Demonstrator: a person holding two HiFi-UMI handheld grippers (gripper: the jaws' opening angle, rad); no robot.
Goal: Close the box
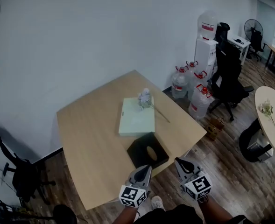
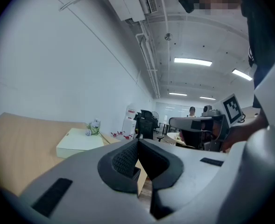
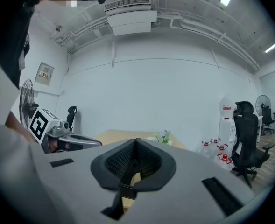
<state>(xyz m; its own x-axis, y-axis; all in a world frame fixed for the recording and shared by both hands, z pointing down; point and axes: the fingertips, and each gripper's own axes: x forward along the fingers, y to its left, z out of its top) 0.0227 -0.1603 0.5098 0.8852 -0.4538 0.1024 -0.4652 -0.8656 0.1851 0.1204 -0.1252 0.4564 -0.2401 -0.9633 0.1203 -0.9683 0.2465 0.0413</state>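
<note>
Plainly clenched: the left claw [image 1: 145, 169] [image 2: 137, 142], pads pressed flat together, gripping nothing. Likewise clenched and empty: the right claw [image 3: 136, 141] [image 1: 180, 162], ribbed pads meeting along one seam in the right gripper view. Held side by side at the near edge of the desk [image 1: 88, 139], apart from each other, apparently clear of the desk and of everything on it. Pointed roughly level toward the far wall.

Just ahead of the left claw, near the desk's front edge: a black box [image 1: 147, 155] with an oval opening in its top face. Beyond that, toward the middle of the desk and just beside the black box's far corner: the pale green box [image 1: 136, 118], lying flat, lid apparently down, well apart from both claws. Resting at the far right corner of the pale green box: a small bunch of flowers [image 1: 144, 98], long stem trailing off onto the desk.

Off to the right on the floor, beside a white water dispenser [image 1: 206, 41]: several water jugs [image 1: 200, 101] and a black office chair [image 1: 228, 73].
</note>
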